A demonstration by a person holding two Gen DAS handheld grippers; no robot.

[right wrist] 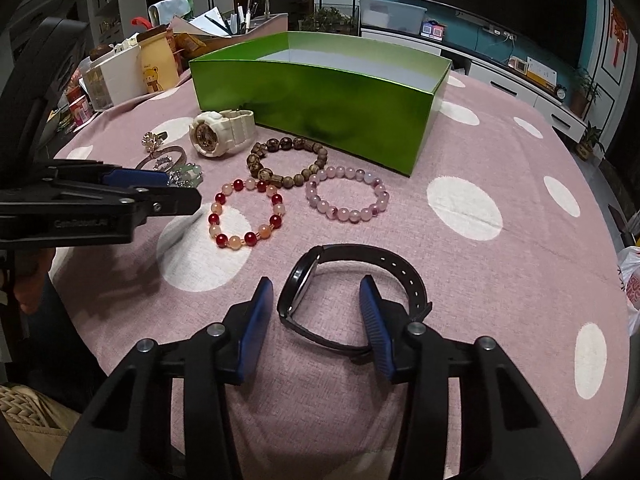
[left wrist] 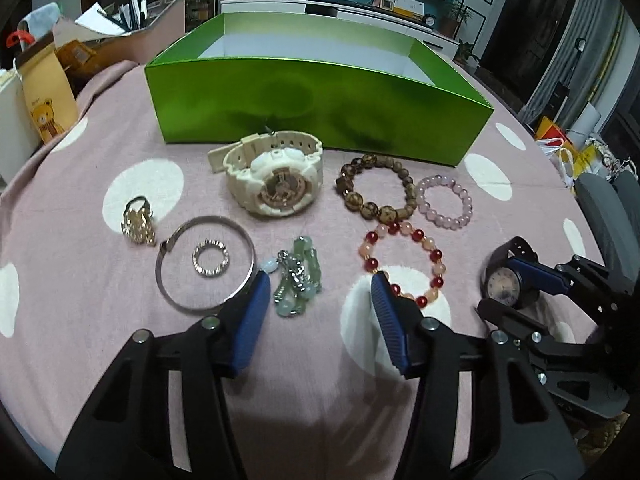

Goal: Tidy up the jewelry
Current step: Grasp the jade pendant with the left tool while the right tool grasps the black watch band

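An open green box (left wrist: 316, 100) stands at the back of the pink dotted cloth. In front of it lie a cream watch (left wrist: 272, 176), a brown bead bracelet (left wrist: 376, 188), a lilac bead bracelet (left wrist: 445, 202), a red and peach bead bracelet (left wrist: 402, 264), a jade charm (left wrist: 296, 280), a silver bangle (left wrist: 206, 262) with a small ring (left wrist: 210, 259) inside, and a gold flower ring (left wrist: 138, 222). My left gripper (left wrist: 318, 292) is open above the cloth between the jade charm and the red bracelet. My right gripper (right wrist: 318, 300) is open around a black watch (right wrist: 352, 292), jaws on either side.
Clutter stands past the table's far left edge: a bear-print bag (right wrist: 158, 66), boxes and papers (right wrist: 208, 24). A plastic bag (right wrist: 632, 276) sits off the right edge. White dots mark the cloth (right wrist: 464, 208).
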